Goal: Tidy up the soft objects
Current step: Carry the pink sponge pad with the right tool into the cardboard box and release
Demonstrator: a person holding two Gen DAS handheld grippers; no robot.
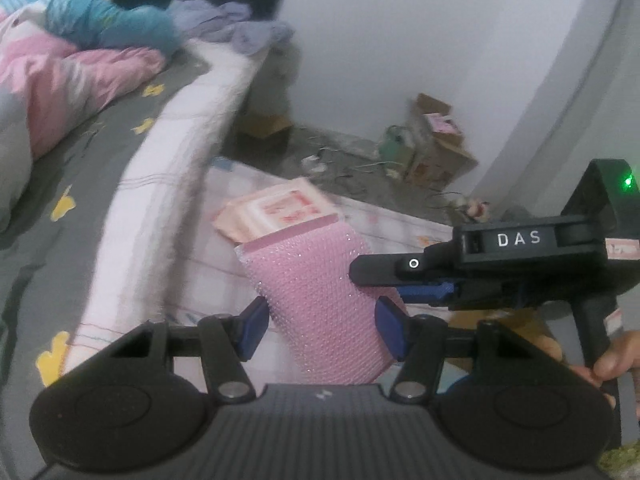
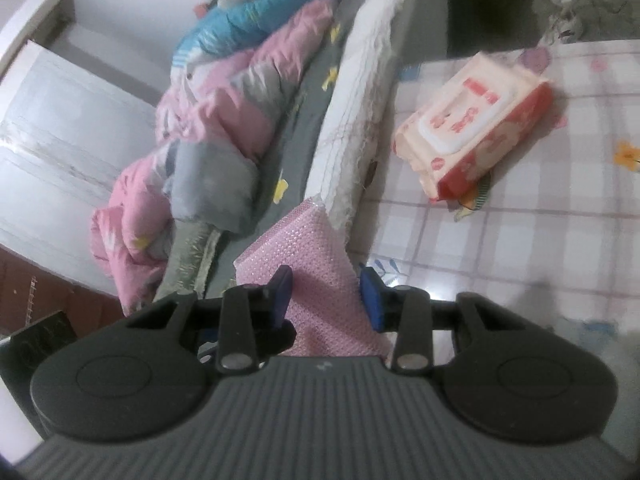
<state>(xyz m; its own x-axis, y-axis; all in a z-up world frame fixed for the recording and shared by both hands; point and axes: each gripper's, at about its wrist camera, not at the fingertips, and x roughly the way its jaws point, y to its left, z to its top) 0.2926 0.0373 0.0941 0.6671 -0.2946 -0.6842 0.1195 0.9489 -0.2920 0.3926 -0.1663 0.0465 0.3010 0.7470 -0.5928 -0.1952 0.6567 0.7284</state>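
Observation:
A pink textured sponge pad point(image 1: 316, 292) is held in the air between both grippers. My left gripper point(image 1: 322, 328) is shut on its lower end, blue pads on both sides. My right gripper point(image 1: 382, 276) reaches in from the right and touches the pad's right edge. In the right wrist view the same pink pad point(image 2: 316, 280) sits between the blue pads of my right gripper point(image 2: 326, 298), which is shut on it. A pink and white pack of wet wipes point(image 2: 474, 124) lies on the checked cloth point(image 2: 520, 240); it also shows in the left wrist view point(image 1: 280, 210).
A bed with a grey sheet point(image 1: 80, 160) and a white mattress edge point(image 1: 172, 184) stands at the left, with a pink, grey and blue quilt point(image 2: 208, 132) heaped on it. Cardboard boxes point(image 1: 436, 144) and clutter lie on the floor by the wall.

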